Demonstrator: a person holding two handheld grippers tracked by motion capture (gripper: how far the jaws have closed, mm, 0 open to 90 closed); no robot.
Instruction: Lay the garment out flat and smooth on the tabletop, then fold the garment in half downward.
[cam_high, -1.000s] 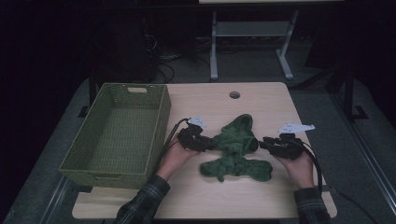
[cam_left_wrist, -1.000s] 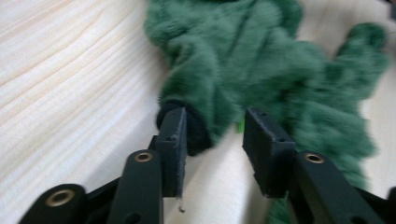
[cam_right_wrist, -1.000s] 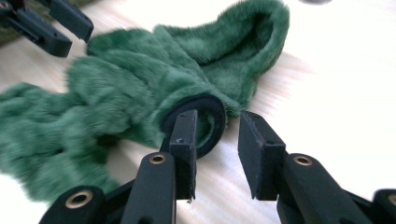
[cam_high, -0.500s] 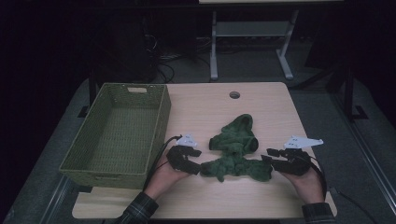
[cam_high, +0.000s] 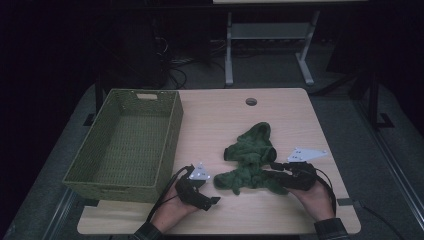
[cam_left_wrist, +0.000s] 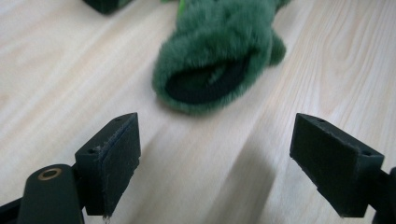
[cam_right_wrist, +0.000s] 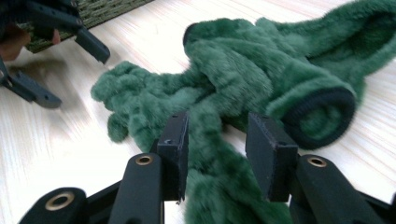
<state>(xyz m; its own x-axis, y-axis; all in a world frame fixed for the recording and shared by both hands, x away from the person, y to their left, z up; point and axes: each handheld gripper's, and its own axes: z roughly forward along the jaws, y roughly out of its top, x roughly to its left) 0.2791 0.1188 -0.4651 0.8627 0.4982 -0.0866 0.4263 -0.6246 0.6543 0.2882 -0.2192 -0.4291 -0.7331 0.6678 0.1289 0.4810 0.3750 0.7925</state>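
Garment (cam_right_wrist: 243, 79) between right fingers (cam_right_wrist: 173, 140)

the green garment (cam_high: 250, 162) is thick fuzzy fleece, really plush and matt, with a smoother black knit band at the cuff (cam_right_wrist: 322, 116). desk (cam_high: 215, 120) is pale wood with visible grain, smooth satin finish. basket (cam_high: 125, 145) is coarse woven green wicker. right gripper (cam_right_wrist: 217, 156) looks like matt black plastic with rubbery pads and brass-coloured rivets
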